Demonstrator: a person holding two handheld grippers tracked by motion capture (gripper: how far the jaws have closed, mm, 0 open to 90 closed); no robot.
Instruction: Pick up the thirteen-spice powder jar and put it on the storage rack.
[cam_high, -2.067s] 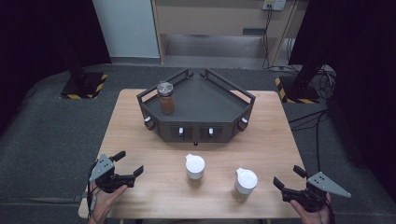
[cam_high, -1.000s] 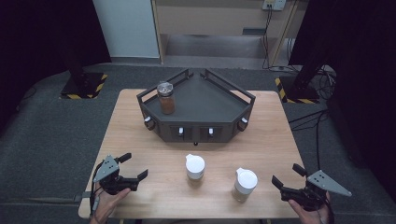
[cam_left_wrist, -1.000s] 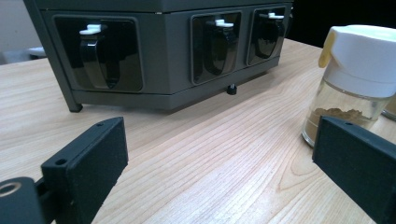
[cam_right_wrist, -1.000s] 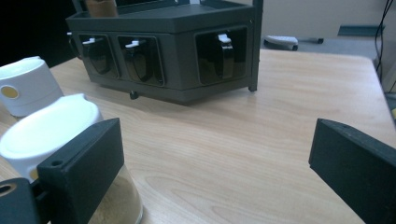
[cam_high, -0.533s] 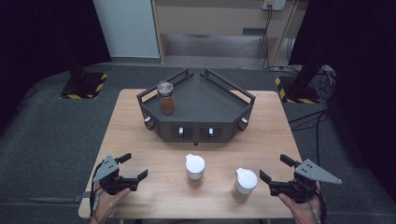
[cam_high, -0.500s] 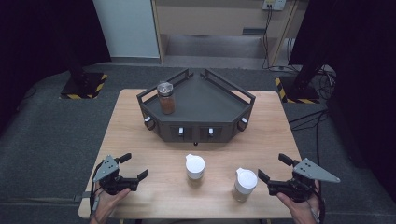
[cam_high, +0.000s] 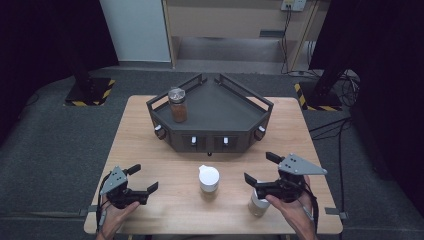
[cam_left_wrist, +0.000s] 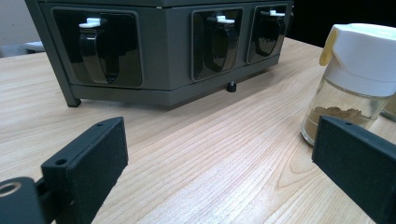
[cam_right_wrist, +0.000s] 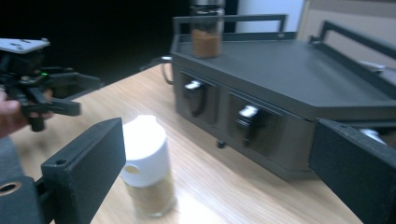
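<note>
Two glass spice jars with white caps stand on the wooden table (cam_high: 150, 135). The middle jar (cam_high: 208, 182) shows in the left gripper view at the right (cam_left_wrist: 357, 84) and in the right gripper view (cam_right_wrist: 147, 163). The right jar (cam_high: 256, 203) is partly covered by my right gripper (cam_high: 260, 168), which is open and hovers just above it. My left gripper (cam_high: 144, 178) is open near the table's front left, with nothing between its fingers. A third jar of brown spice (cam_high: 178, 105) stands on the dark rack (cam_high: 220, 107).
The rack (cam_left_wrist: 163, 51) has clip slots with white tabs along its front face and rails around its top (cam_right_wrist: 280, 79). My left gripper (cam_right_wrist: 44, 93) shows far off in the right gripper view. Bare tabletop lies between the rack and the jars.
My right gripper has moved left and a little forward, from the table's right edge to over the right jar. The left gripper shifted slightly early on, then stayed still.
</note>
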